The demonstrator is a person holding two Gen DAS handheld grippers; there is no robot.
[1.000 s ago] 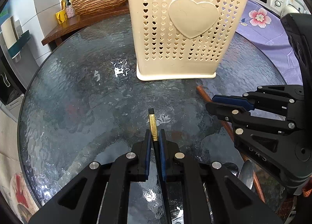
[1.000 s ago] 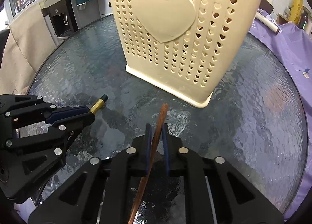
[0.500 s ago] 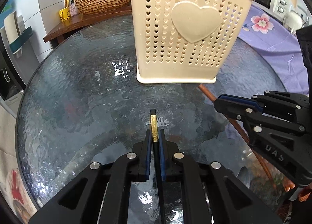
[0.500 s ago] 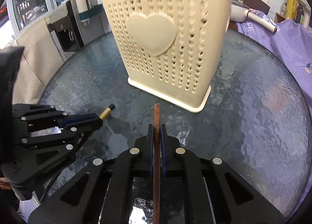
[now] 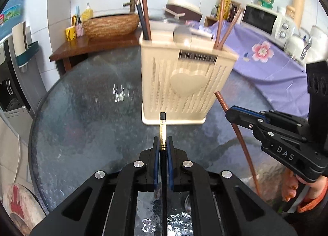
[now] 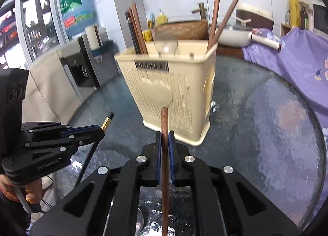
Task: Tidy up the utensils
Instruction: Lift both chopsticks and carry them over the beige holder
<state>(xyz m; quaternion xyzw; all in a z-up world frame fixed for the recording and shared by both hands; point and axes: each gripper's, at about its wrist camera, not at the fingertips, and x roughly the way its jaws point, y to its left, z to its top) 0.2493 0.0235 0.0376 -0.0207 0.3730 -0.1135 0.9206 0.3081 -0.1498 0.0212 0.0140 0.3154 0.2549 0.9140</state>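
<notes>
nearest to us, our left claw (image 5: 163,149) is clamped on a black chopstick with a gold band (image 5: 162,131), its tip poking out past the blue pads toward the holder. our right claw (image 6: 164,147) is pinched tight on a brown wooden chopstick (image 6: 164,125), which runs back between the fingers. both sticks are held above the round glass tabletop (image 5: 82,125). just beyond stands the cream utensil holder (image 5: 182,86) with a heart on its side, upright on the glass, already holding several chopsticks (image 6: 215,14) and a spoon. behind it lie a purple floral cloth (image 5: 272,63) and a microwave (image 5: 264,19).
</notes>
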